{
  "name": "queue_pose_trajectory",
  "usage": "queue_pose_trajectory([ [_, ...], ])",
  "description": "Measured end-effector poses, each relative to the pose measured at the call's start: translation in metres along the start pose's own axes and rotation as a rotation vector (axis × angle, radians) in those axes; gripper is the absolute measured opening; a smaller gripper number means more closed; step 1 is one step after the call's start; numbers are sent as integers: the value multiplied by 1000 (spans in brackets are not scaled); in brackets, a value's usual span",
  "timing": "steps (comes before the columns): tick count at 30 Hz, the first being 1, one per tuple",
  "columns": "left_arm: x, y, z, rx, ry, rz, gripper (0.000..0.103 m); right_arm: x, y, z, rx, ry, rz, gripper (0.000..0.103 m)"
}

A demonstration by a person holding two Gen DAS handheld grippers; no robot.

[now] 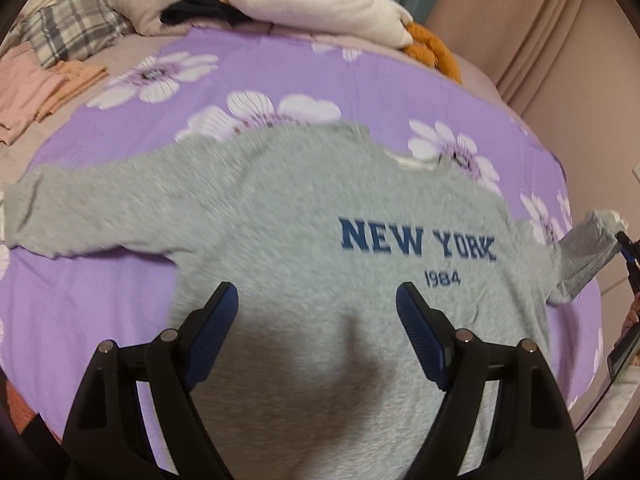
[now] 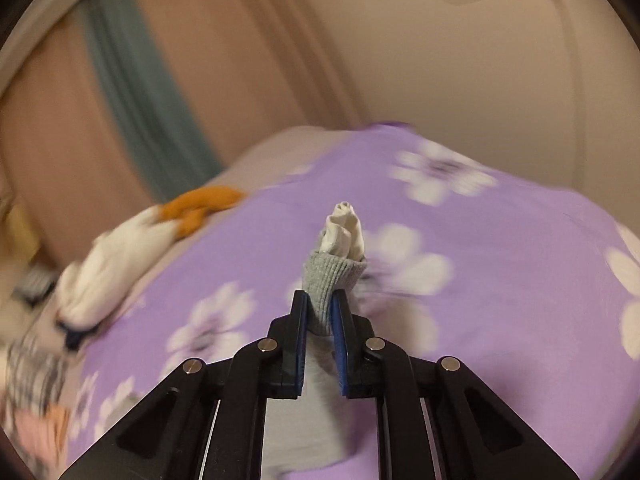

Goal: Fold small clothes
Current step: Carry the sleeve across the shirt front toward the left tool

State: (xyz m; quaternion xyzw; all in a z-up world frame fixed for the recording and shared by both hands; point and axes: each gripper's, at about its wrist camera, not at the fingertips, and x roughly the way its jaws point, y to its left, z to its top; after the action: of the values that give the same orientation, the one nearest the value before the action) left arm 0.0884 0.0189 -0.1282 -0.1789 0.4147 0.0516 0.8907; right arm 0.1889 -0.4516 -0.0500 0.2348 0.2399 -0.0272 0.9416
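A grey sweatshirt (image 1: 304, 216) printed with "NEW YORK 1984" lies spread face up on a bed covered by a purple sheet with white flowers (image 1: 120, 292). One sleeve (image 1: 80, 208) stretches flat toward the left edge of the left wrist view. The other sleeve (image 1: 588, 248) is lifted off the sheet at the right edge of that view.

No container shows in either view. Along the far side of the bed sit loose heaps: a white fleecy garment (image 1: 320, 0) with a dark piece (image 1: 200, 8) beside it, an orange item (image 1: 432, 52) at its right end, a grey plaid cloth (image 1: 68, 28), and a small stack of folded pink and peach clothes (image 1: 44, 84) at the far left. Pink curtains (image 1: 532, 20) hang behind the bed.

The left gripper (image 1: 316, 300) hovers over the lower body of the sweatshirt with its blue-padded fingers (image 1: 218, 320) spread wide. Nothing is between them, and they grasp no cloth; whether the tips brush the fabric cannot be told.

The right gripper (image 2: 320, 304) is nearly closed, its jaws pinching the ribbed grey cuff (image 2: 332, 276) of the lifted sleeve. A white inner lining (image 2: 344, 228) bunches out of the cuff beyond the fingertips. The cuff is held clear above the purple sheet, and the rest of the sleeve trails down under the gripper. In the left wrist view, the same gripper appears only as a dark tip at the far right, at the end of the raised sleeve.
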Motion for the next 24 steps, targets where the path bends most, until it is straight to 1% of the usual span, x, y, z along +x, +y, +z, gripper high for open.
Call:
queue_pose_trajectory([
  [2,-6,2,3,-4,-19,5,81,1,35,-5,-87,13,74,14],
  [4,-10,3,3,-3,-30,11,81,6,76,-20,-188,56,174,14],
  [5,-9,2,3,-1,-32,14,81,8,85,-27,-212,75,203,14],
  [7,-11,3,3,1,-34,25,81,23,116,-49,-281,165,288,14],
  [8,-12,4,3,-1,-33,26,81,32,126,-59,-311,203,303,14],
  [10,-12,5,3,-4,-29,18,81,42,140,-78,-365,261,303,13],
  [13,-13,4,5,0,-30,15,81,65,162,-110,-441,371,311,12],
  [16,-14,1,8,9,-35,18,81,73,173,-135,-472,455,328,12],
  [19,-13,-6,13,19,-33,-2,82,79,180,-150,-487,523,343,12],
  [22,-11,-19,18,38,-32,-25,83,73,184,-156,-473,585,363,13],
  [23,-10,-25,21,47,-33,-34,84,70,184,-154,-466,594,372,15],
  [24,-8,-30,23,56,-35,-43,85,66,184,-151,-469,591,373,23],
])
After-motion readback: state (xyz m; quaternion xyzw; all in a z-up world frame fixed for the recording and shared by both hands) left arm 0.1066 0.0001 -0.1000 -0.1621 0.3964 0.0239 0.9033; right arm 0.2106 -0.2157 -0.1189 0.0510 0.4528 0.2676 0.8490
